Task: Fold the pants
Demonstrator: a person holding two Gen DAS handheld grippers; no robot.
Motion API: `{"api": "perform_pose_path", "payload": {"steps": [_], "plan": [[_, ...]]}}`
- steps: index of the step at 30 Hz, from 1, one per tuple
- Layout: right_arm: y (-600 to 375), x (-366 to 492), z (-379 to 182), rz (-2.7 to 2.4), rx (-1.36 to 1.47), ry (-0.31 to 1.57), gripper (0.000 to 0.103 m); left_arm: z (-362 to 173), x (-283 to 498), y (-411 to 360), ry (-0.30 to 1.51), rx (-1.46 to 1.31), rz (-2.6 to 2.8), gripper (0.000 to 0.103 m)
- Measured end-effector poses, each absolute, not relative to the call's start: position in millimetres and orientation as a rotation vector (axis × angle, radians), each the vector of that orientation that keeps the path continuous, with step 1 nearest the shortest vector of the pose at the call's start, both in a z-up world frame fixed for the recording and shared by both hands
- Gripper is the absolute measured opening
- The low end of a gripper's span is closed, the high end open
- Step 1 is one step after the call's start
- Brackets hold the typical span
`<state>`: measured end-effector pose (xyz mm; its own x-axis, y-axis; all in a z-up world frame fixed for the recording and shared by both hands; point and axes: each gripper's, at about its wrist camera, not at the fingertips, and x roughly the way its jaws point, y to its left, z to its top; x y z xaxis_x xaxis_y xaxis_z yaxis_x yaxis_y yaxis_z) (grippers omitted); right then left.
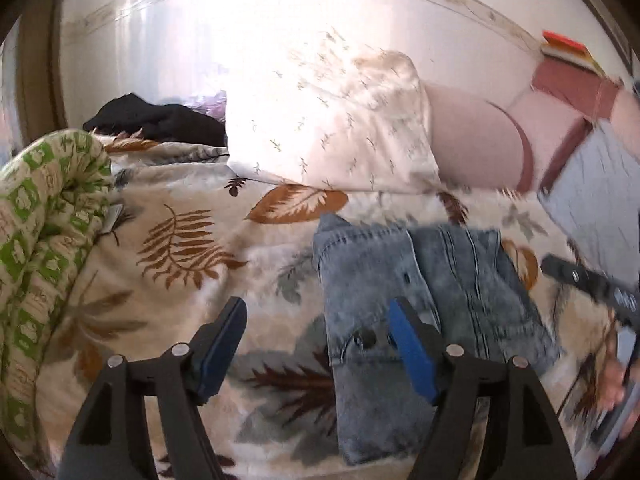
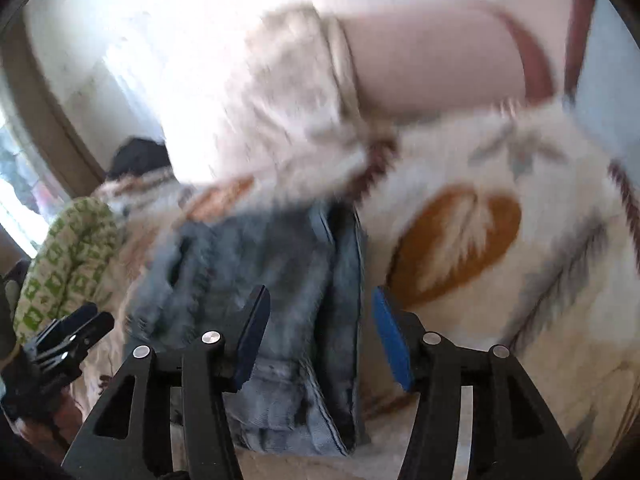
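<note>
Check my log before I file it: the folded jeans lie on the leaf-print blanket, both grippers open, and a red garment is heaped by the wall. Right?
One slip: the garment heaped by the wall is black, as the left wrist view shows. The folded jeans do lie on the leaf-print blanket, and the left gripper and right gripper are open.

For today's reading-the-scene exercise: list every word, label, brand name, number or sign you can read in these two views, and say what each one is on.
No text can be read in either view.
White marks on the right gripper body: too blurred to read.
The jeans show a dark button but no legible label.
The leaf-print blanket and pillow carry only patterns.
The stack of books: no legible lettering.
</note>
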<state>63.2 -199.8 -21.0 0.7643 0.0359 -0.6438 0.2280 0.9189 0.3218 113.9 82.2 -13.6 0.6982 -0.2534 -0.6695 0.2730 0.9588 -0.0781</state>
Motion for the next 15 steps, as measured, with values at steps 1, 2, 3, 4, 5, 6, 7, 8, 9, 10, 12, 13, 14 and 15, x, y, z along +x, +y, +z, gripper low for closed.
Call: {"api": "perform_pose_path", "payload": {"steps": [1,2,3,4,5,6,7,8,9,10,12,13,14,15], "plan": [[-194.2,62.6,-17.8,-0.067,0.397,0.673,0.052,-16.3,117.9,81.6,0.753,0.015,-0.294,0.075],[-187.0,63.9,-17.5,-0.025,0.391,0.662,0.052,-21.1,122.9,77.6,0.769,0.016,-0.293,0.075],[-179.6,67.0,-19.8,0.01,0.376,0.67,0.052,-25.6,124.5,72.7,0.779,0.031,-0.286,0.075],[-170.9,72.9,-23.8,0.035,0.351,0.692,0.052,-30.2,125.9,67.0,0.787,0.054,-0.279,0.075],[-165.3,76.9,-27.1,0.044,0.331,0.708,0.052,-35.9,127.1,60.0,0.8,0.083,-0.278,0.075],[-158.8,79.7,-33.4,0.049,0.302,0.729,0.052,-41.7,127.8,53.7,0.817,0.108,-0.276,0.075],[-152.9,83.6,-41.0,0.054,0.279,0.756,0.052,-46.4,127.3,50.5,0.826,0.122,-0.277,0.075],[-149.6,85.6,-46.9,0.061,0.277,0.78,0.052,-51.3,126.3,46.6,0.839,0.129,-0.289,0.076],[-147.3,85.7,-52.3,0.066,0.281,0.803,0.052,-55.6,126.2,43.9,0.857,0.138,-0.297,0.076],[-146.1,89.1,-60.8,0.067,0.286,0.842,0.052,-60.4,126.3,41.2,0.868,0.151,-0.294,0.076],[-146.7,90.5,-71.7,0.051,0.296,0.878,0.052,-71.7,126.0,36.0,0.879,0.19,-0.281,0.076],[-149.2,91.7,-75.6,0.054,0.322,0.887,0.052,-76.3,126.6,34.9,0.883,0.197,-0.282,0.076],[-150.9,92.3,-77.5,0.055,0.342,0.893,0.053,-80.4,128.3,36.5,0.891,0.182,-0.286,0.077],[-151.0,94.0,-79.0,0.054,0.356,0.901,0.053,-81.4,130.2,39.1,0.902,0.16,-0.289,0.079]]}}
